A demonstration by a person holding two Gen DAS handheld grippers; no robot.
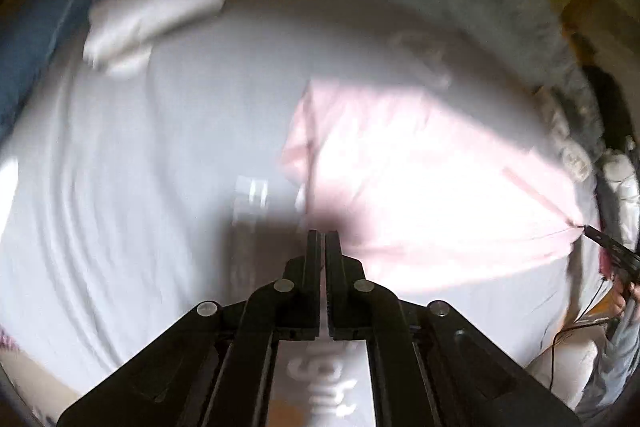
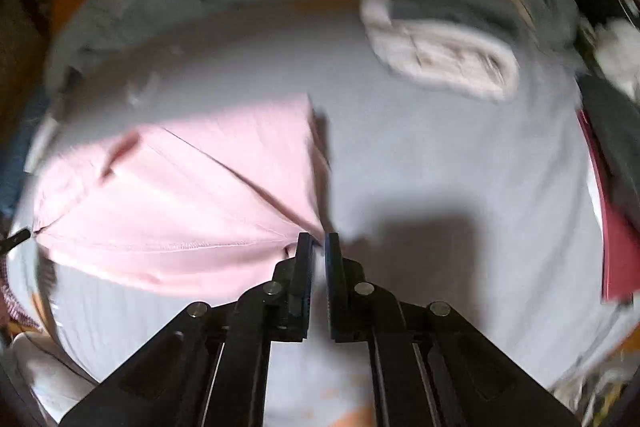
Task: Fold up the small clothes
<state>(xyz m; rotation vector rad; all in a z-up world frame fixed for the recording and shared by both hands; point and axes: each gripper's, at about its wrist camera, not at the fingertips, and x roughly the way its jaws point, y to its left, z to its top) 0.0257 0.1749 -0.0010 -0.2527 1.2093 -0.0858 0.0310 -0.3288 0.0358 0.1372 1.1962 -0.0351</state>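
- Clearly we hold a pink garment by two corners: the left gripper has its jaws pressed together on one, low in the middle of its view, and the right gripper stands nearly closed, pinching the other at the same spot in its view.
- The cloth lies stretched between them over the pale sheet.
- Both views are smeared, so a fast pull could tear a thin corner out of a pinch.
- If the hands travel unevenly, we judge the fold would land skewed.
- Folded white clothes sit upper left in the left view, well apart; a wide sweep could disturb them.
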